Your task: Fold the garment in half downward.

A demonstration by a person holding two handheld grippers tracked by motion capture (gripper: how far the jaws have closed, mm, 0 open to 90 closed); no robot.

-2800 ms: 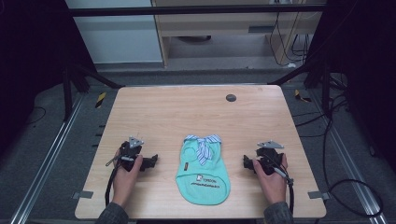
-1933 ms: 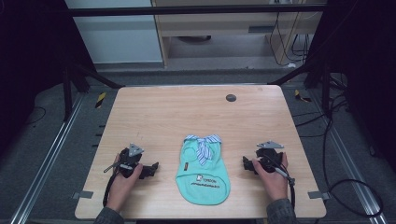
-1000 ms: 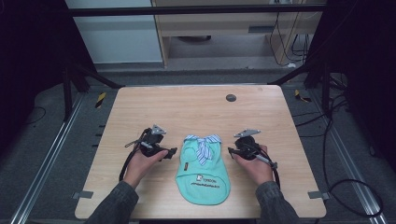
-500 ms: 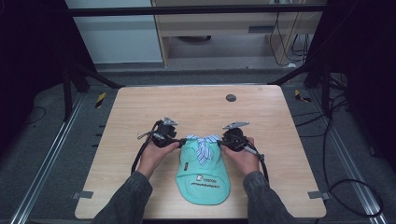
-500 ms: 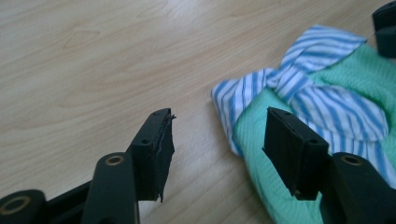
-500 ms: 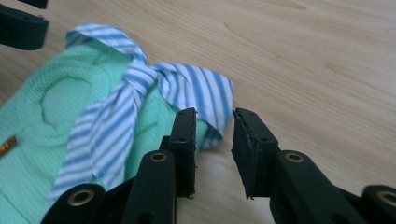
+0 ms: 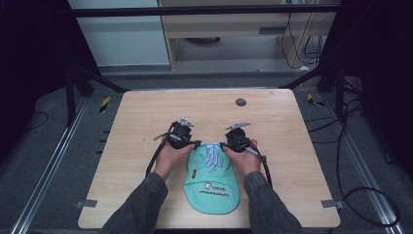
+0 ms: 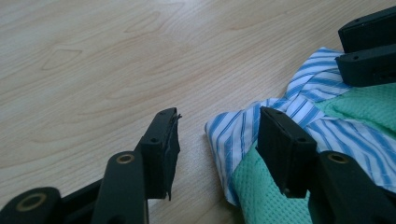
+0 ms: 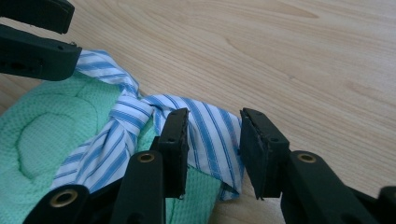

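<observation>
- The small green garment (image 7: 212, 181) lies flat near your edge of the table (image 7: 146, 112), with its striped collar (image 7: 211, 148) at the far end, between your two hands.
- Your left gripper (image 8: 217, 140) is released: its jaws stand apart around the left corner of the collar, one jaw over bare wood, the other over the cloth.
- Your right gripper (image 9: 212, 140) is released too, its jaws astride the right collar flap and not yet pinching it.
- Before you squeeze, push each gripper a little deeper, so the jaws catch the striped cloth and the green layer under it, not just the edge.
- Keep the lower jaws flat on the table so they slide under the cloth instead of bunching it.
- Close both hands together and at matching spots on either side of the tie (image 7: 210, 161), so the garment will likely lift level without twisting.
</observation>
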